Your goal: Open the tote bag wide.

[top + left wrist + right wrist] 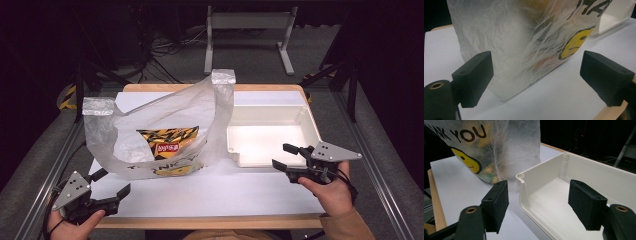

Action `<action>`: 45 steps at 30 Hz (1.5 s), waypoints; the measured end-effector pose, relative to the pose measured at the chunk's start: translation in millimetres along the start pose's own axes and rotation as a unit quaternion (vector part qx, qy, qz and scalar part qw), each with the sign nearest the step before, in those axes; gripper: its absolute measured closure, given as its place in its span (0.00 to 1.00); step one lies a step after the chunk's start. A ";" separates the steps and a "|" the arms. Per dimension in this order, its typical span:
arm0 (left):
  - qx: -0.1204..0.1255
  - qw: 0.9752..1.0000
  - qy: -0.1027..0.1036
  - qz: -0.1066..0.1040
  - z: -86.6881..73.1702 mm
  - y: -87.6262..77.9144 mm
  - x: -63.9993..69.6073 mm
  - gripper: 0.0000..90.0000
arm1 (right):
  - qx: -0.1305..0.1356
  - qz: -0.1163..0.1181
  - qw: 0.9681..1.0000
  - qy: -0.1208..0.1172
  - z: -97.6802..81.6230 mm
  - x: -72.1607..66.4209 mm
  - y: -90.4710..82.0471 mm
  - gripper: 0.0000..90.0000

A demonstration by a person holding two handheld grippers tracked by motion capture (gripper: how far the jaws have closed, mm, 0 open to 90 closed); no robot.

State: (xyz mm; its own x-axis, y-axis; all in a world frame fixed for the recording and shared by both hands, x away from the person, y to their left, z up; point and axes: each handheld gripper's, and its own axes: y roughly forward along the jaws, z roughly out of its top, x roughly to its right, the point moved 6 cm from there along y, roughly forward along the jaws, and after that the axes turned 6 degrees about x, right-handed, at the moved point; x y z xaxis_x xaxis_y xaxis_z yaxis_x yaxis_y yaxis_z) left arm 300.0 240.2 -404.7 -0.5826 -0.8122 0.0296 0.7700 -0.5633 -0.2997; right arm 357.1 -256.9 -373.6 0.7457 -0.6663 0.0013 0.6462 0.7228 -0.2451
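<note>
While a translucent plastic carrier bag (165, 130) stands upright on the white-topped desk (210, 192), its two handle loops (223, 76) raised and its mouth gaping, both tools wait short of it with nothing in their grip. Inside the bag, a yellow-and-black striped snack packet (167, 140) with a red label leans against the near wall, above a printed smiley face (575, 45). Just beside the bag, on its right, an empty cream plastic tub (305, 122) sits on the desk, close enough that the bag's side appears to brush its corner.

The left tool (107, 187) hovers low near the desk's front edge, jaws spread wide, facing the bag's lower left corner. The right tool (287, 156) hangs over the tub's near rim, jaws likewise well apart and holding nothing.

The work in hand looks like getting the packet out of the bag and into the tub. Done well, that likely means the left tool pinching the thin film near the mouth or a handle to steady the bag, since it would slide or collapse under a push. The right tool should then enter from above through the opening, close on the packet's top seam rather than its puffed middle, and lift straight up to avoid snagging the film.
</note>
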 end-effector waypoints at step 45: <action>0.073 0.996 0.037 -0.041 62.7 9.5 2.4 0.13 | -0.002 0.017 1.000 -0.005 2.9 -13.8 11.8 0.32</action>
State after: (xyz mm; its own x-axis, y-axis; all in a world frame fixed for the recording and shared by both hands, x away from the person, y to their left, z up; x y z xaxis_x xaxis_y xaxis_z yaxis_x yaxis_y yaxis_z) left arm 322.3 223.3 -347.7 -0.6584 -0.7522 -0.0246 0.7456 -0.6474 -0.1580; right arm 354.9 -238.7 -373.7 0.7682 -0.6402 0.0024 0.6203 0.7435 -0.2500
